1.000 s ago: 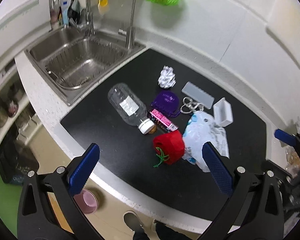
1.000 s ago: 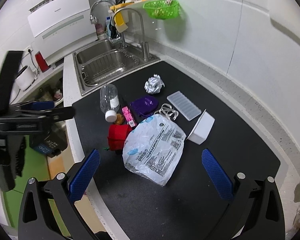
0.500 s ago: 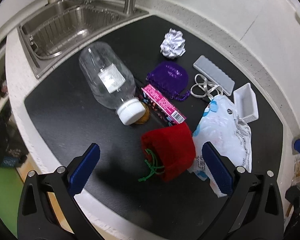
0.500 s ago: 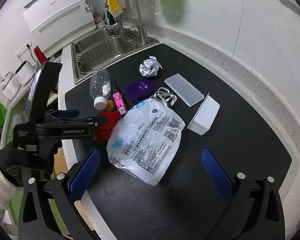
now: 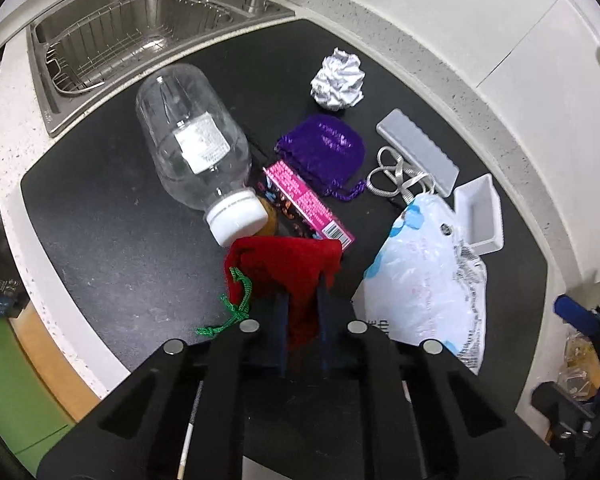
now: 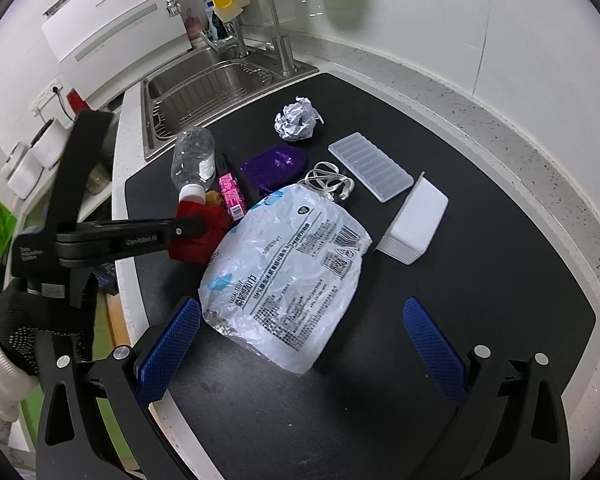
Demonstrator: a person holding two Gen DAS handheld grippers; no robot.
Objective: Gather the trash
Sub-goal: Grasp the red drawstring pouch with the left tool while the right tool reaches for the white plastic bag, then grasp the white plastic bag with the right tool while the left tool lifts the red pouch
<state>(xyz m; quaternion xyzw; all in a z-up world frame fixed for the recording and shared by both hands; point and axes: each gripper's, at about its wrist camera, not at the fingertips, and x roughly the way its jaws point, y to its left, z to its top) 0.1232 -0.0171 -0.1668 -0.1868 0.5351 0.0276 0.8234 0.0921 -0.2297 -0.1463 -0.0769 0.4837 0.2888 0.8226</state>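
My left gripper (image 5: pixel 302 300) is shut on a red drawstring pouch (image 5: pixel 284 264), pinching its near edge at the front of the black mat (image 5: pixel 100 208). From the right wrist view the same red pouch (image 6: pixel 204 228) sits under the left gripper (image 6: pixel 188 226). A crumpled white plastic bag (image 6: pixel 296 264) lies in front of my right gripper (image 6: pixel 300 340), whose blue pads stand open just short of the bag's near end. Around lie a clear plastic bottle (image 5: pixel 192 152), a pink box (image 5: pixel 304 204), a purple pouch (image 5: pixel 328 152) and a crumpled paper ball (image 5: pixel 338 80).
A steel sink (image 6: pixel 212 88) with a wire rack and taps sits at the back left. A grey ridged tray (image 6: pixel 370 170), a white open box (image 6: pixel 416 222) and a grey cord (image 6: pixel 328 180) lie at the mat's right. A gloved hand (image 6: pixel 28 328) holds the left gripper.
The left gripper came down onto the red pouch and closed on it. The right gripper dropped closer to the white plastic bag, still open.
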